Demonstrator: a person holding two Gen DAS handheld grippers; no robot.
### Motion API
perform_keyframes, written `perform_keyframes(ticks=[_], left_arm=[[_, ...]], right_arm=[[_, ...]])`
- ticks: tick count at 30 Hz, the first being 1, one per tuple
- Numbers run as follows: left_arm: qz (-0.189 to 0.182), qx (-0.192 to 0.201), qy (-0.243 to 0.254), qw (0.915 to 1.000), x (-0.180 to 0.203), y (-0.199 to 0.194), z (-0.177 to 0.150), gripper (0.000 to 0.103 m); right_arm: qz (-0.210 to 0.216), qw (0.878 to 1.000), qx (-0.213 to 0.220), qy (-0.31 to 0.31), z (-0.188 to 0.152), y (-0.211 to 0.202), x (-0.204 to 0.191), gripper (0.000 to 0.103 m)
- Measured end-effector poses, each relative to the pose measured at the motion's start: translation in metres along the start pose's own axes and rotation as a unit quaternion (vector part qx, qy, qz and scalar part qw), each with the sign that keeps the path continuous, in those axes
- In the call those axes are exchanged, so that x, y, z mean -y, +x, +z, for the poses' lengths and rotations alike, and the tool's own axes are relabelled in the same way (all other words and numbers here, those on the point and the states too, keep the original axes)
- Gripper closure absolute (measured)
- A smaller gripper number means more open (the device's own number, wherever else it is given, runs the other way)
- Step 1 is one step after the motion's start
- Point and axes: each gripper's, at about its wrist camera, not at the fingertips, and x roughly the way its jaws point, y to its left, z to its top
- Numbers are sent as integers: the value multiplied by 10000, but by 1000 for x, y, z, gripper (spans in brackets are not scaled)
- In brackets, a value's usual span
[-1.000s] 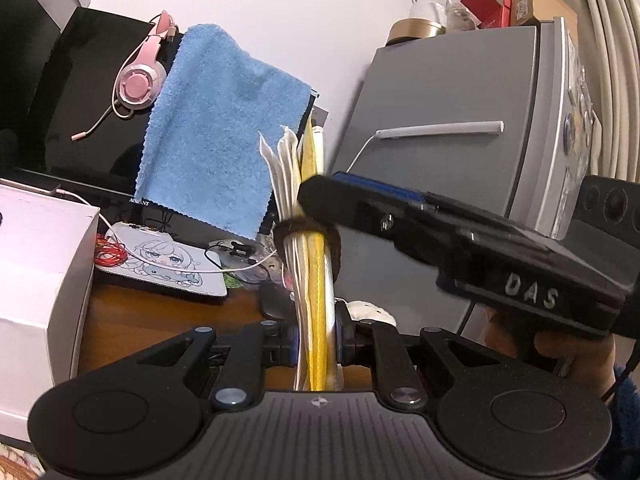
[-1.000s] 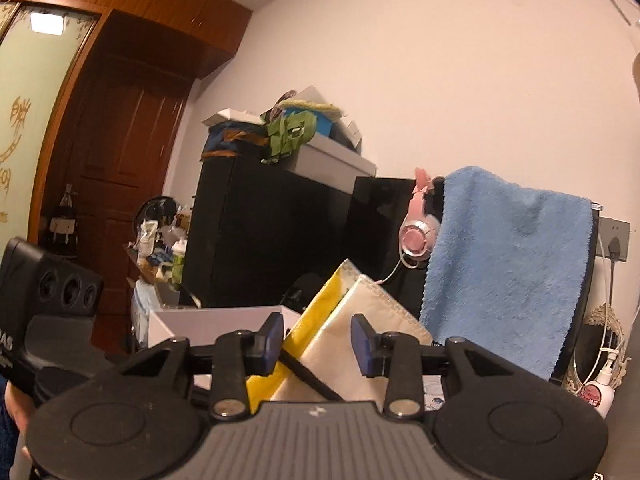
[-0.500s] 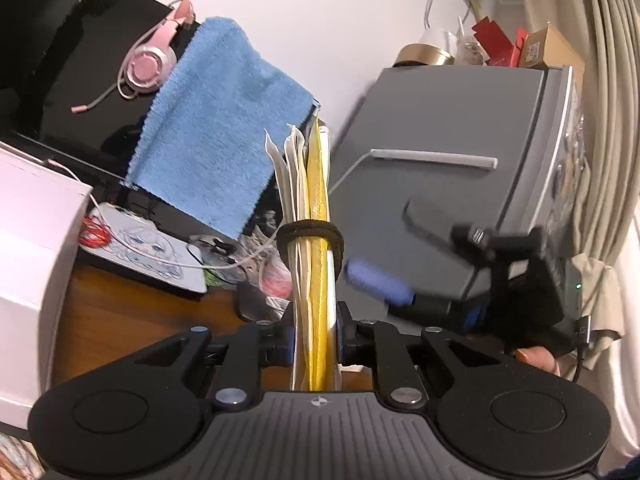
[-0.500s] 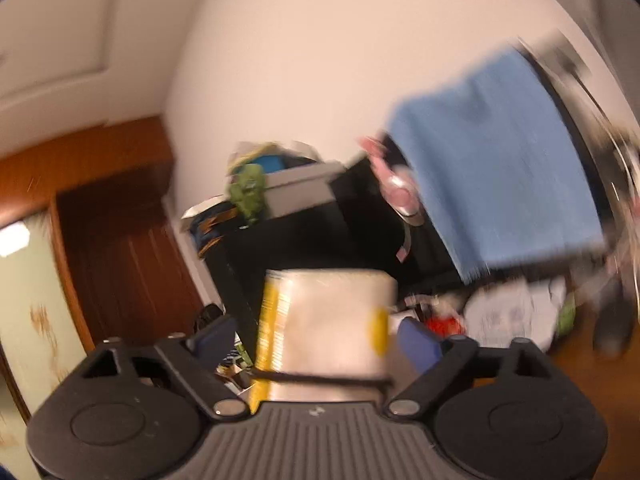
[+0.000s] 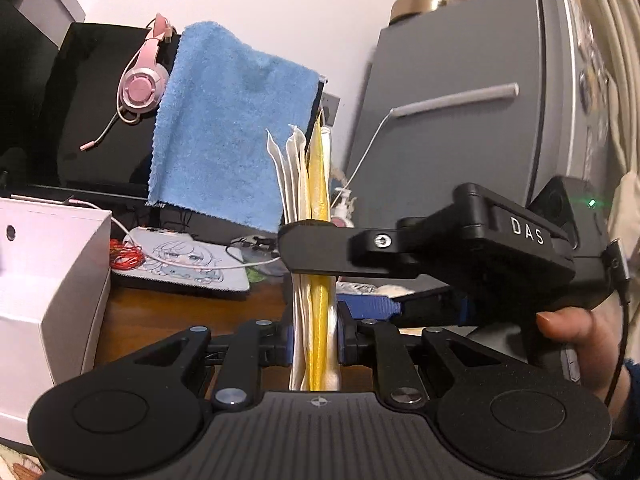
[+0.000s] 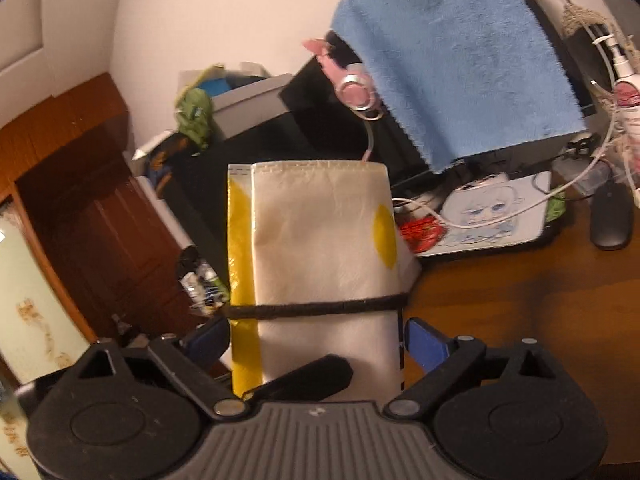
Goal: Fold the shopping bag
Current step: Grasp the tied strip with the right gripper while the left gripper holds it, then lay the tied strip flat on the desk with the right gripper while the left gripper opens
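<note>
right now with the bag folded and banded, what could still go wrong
1. The left gripper pinches only the bottom edge of the folded bag; its layers fan apart at the top, so they might splay further.
2. The right gripper straddles the bag with open jaws near the black band; a careless pull could drag the band off.
3. The blue towel hangs close behind and may snag.

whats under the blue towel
The blue towel drapes over a black monitor, hiding its right part. A pink headset hangs beside it, uncovered. What else the cloth hides cannot be seen.
</note>
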Motion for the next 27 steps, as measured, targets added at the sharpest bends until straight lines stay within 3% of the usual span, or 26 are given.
perform_keyframes(ticks=[5, 7, 14, 17, 19, 22, 27], left_arm=[[81, -137, 62, 9999, -2, 10, -2, 78], [25, -238, -3, 9997, -5, 13, -1, 61], [-167, -433, 124, 9988, 0, 9, 7, 31], [-66, -612, 395, 9973, 9, 7, 11, 19], [264, -674, 590, 9956, 16, 6, 14, 3], [521, -572, 788, 9939, 19, 2, 17, 0], [520, -1375, 672, 9869, 3, 20, 22, 4]], right_arm=[[-276, 9995, -28, -130, 8, 2, 3, 17], [-386, 9991, -39, -182, 11, 3, 5, 19], [-771, 9963, -77, -364, 22, 7, 9, 21], [-1008, 9916, -560, -594, 28, 26, 17, 21], [-1174, 9856, -948, -768, 33, 41, 23, 21], [-1418, 9727, -1526, -1026, 39, 64, 32, 21], [-1809, 9409, -2472, -1445, 49, 102, 46, 21]])
